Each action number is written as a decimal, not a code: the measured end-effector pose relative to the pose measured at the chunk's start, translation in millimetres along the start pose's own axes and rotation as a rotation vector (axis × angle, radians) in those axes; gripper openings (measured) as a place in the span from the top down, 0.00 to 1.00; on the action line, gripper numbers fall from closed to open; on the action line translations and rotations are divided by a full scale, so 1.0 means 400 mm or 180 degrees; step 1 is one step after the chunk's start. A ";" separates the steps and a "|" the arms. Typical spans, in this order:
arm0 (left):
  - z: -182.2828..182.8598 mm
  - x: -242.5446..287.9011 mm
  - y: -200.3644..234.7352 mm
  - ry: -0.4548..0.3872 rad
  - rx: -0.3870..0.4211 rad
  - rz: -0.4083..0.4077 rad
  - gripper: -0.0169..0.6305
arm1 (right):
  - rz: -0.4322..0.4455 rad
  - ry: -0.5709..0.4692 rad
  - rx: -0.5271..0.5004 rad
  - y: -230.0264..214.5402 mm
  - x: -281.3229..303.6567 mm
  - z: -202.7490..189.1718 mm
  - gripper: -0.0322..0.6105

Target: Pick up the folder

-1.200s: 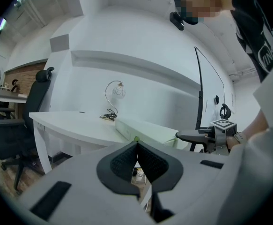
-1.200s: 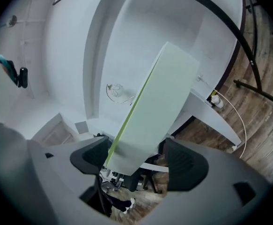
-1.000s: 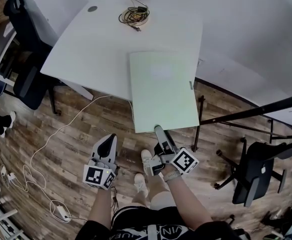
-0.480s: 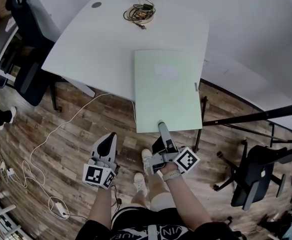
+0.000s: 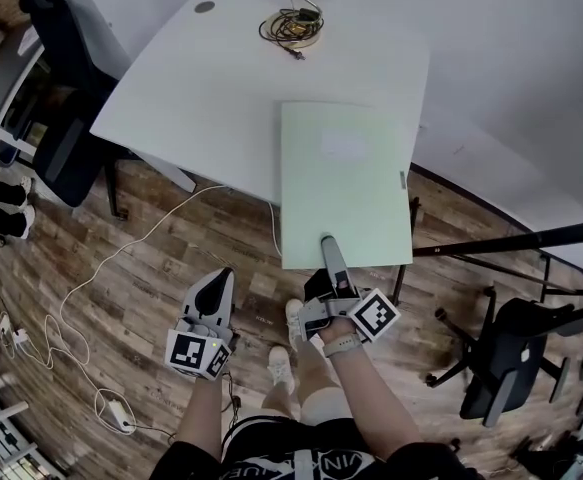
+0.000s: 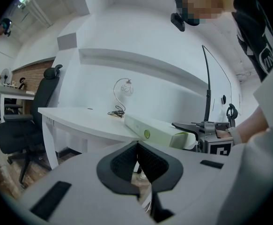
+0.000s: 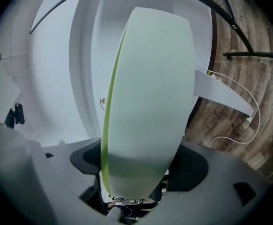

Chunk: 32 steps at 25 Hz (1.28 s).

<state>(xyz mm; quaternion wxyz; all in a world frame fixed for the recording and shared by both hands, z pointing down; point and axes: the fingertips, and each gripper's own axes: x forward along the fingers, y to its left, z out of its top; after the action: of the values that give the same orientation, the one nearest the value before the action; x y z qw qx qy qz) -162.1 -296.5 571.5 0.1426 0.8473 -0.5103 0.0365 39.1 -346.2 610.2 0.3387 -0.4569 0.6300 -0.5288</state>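
Black office chair stands at the far left beside the white bench. Nearer, over the wood floor, the left claw hangs with its jaws pressed together on nothing, its cube of black-and-white square markers at the back. A coil of cable lies further in on the bench top. Right of centre is the folder, a pale green rectangle, plain and matt. It has a fainter whitish patch on its cover, too washed out to read, and a small tab on its right edge. The left gripper view shows it as a thick box shape with a round ring hole in its end face. The right gripper view shows a brighter green strip along one edge. Its far part lies over the bench corner and its near end juts past the bench edge above the floor. The right claw pinches that near edge at about its middle.
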 end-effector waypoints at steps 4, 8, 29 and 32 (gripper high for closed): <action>0.001 0.000 0.005 -0.0001 -0.0032 -0.0004 0.95 | -0.0025 -0.0046 0.0024 -0.002 0.012 0.005 0.40; -0.001 0.004 0.004 -0.0006 -0.0071 -0.0005 0.95 | -0.0049 -0.0123 0.0143 -0.013 0.015 0.010 0.40; 0.017 -0.014 -0.009 -0.0068 -0.0005 -0.0005 0.95 | -0.0078 -0.0029 0.0228 -0.018 -0.022 0.033 0.49; 0.023 -0.019 -0.011 -0.0091 0.0009 -0.0017 0.95 | -0.0096 0.0046 0.0058 -0.012 -0.031 0.036 0.49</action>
<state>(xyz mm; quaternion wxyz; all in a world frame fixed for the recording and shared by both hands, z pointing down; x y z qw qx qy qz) -162.6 -290.7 560.2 0.1342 0.8493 -0.5100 0.0248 57.7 -340.0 611.1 0.3303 -0.4594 0.6207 -0.5429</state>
